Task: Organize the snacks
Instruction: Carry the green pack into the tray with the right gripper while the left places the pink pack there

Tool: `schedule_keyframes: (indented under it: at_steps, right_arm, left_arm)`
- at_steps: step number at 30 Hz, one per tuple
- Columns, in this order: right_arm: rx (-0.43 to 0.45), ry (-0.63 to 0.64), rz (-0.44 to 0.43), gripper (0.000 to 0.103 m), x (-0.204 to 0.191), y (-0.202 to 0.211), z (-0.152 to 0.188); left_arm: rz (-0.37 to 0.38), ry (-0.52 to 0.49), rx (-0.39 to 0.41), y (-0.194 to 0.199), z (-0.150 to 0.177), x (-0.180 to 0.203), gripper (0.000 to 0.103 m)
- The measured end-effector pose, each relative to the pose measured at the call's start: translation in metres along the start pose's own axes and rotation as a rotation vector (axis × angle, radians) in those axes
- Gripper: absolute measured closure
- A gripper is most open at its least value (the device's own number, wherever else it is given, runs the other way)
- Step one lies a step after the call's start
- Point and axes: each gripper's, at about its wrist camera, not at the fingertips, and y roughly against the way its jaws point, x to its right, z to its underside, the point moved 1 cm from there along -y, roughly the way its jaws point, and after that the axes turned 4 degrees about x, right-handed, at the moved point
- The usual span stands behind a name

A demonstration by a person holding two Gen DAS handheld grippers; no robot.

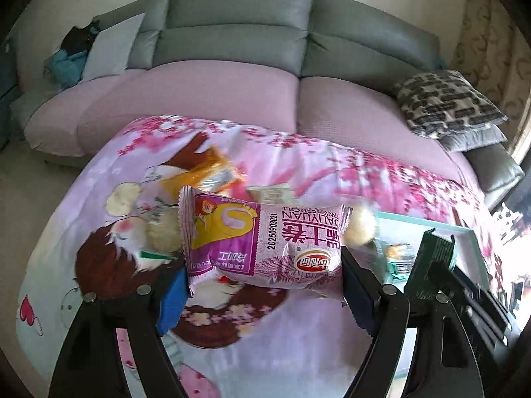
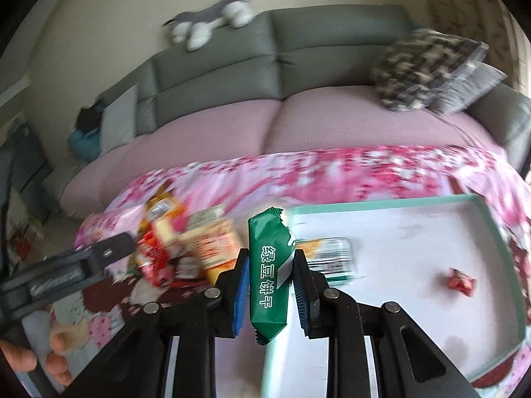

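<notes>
My left gripper (image 1: 262,282) is shut on a pink Swiss roll packet (image 1: 262,242), held crosswise above the flowered cloth. My right gripper (image 2: 270,285) is shut on a green biscuit packet (image 2: 269,275), which stands upright between the blue pads over the near left corner of the white box (image 2: 497,229) with a teal rim. In that box lie a white-green packet (image 2: 332,258) and a small red candy (image 2: 461,282). A heap of mixed snack packets (image 2: 186,248) lies on the cloth left of the box. In the left wrist view an orange packet (image 1: 205,172) and a round pale snack (image 1: 124,199) lie beyond the roll.
A pink-flowered cloth (image 1: 332,162) covers the table. Behind it stands a grey sofa (image 1: 239,33) with pink seat cushions, a patterned pillow (image 1: 444,102) and a plush toy (image 2: 212,23) on its back. The other gripper's body (image 2: 66,272) and a hand (image 2: 23,358) show at the left of the right wrist view.
</notes>
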Motion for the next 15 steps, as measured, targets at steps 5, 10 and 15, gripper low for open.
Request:
schedule_keyframes:
  at_steps: [5, 10, 15]
  right_arm:
    - [0.027, -0.098, 0.087, 0.076, 0.049, 0.013, -0.006]
    - [0.057, -0.173, 0.186, 0.076, 0.094, 0.029, -0.006]
    - [0.057, -0.247, 0.284, 0.076, 0.131, 0.043, -0.002]
  left_arm:
    - [0.055, -0.069, -0.003, 0.001, 0.006, 0.036, 0.021]
    - [0.109, -0.151, -0.008, 0.003, 0.015, 0.076, 0.021]
    - [0.178, -0.239, -0.030, 0.001, 0.030, 0.121, 0.020]
